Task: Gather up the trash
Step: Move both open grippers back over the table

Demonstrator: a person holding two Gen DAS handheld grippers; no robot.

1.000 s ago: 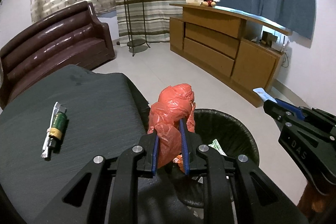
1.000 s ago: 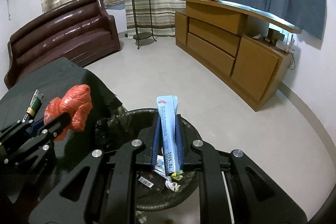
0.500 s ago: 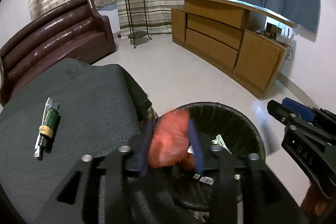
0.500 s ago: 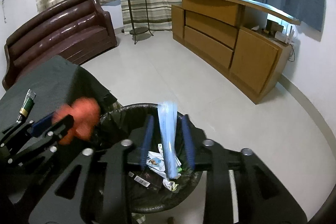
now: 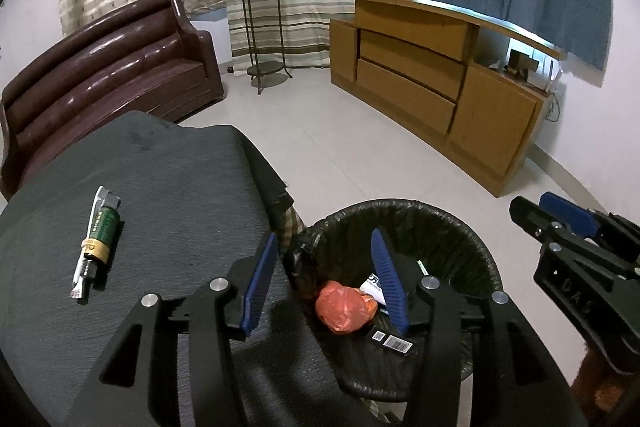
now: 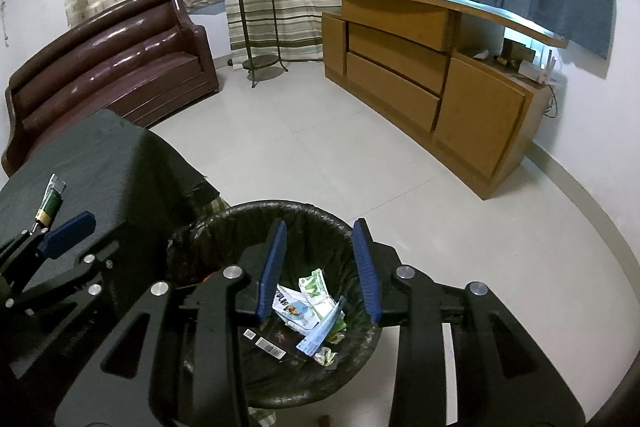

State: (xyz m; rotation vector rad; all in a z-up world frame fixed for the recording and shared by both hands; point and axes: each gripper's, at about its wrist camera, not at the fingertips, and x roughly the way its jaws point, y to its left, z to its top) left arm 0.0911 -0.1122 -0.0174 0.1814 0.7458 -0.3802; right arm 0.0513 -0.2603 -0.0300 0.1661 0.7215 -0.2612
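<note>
A black-lined trash bin (image 5: 472, 239) (image 6: 256, 211) stands on the floor beside the dark cloth-covered table (image 5: 168, 187). Inside it lie a crumpled red plastic bag (image 5: 345, 310), a blue sachet (image 6: 320, 331) and several wrappers. My left gripper (image 5: 325, 247) hovers over the bin's left rim, its jaws opening with nothing between the pads. My right gripper (image 6: 320, 230) hangs over the bin's middle, jaws also opening and empty; it also shows from the side at the right edge of the left wrist view (image 5: 560, 219). A squeezed green tube (image 5: 98, 241) (image 6: 49, 205) lies on the table.
A brown sofa (image 5: 104, 75) stands at the back left, a metal plant stand (image 5: 260, 27) by the striped curtain, and a wooden cabinet (image 5: 440, 83) along the right wall. Pale tiled floor (image 6: 320, 147) stretches beyond the bin.
Both grippers went from shut to open. The red bag left my left gripper and the blue sachet left my right one; both now lie in the bin.
</note>
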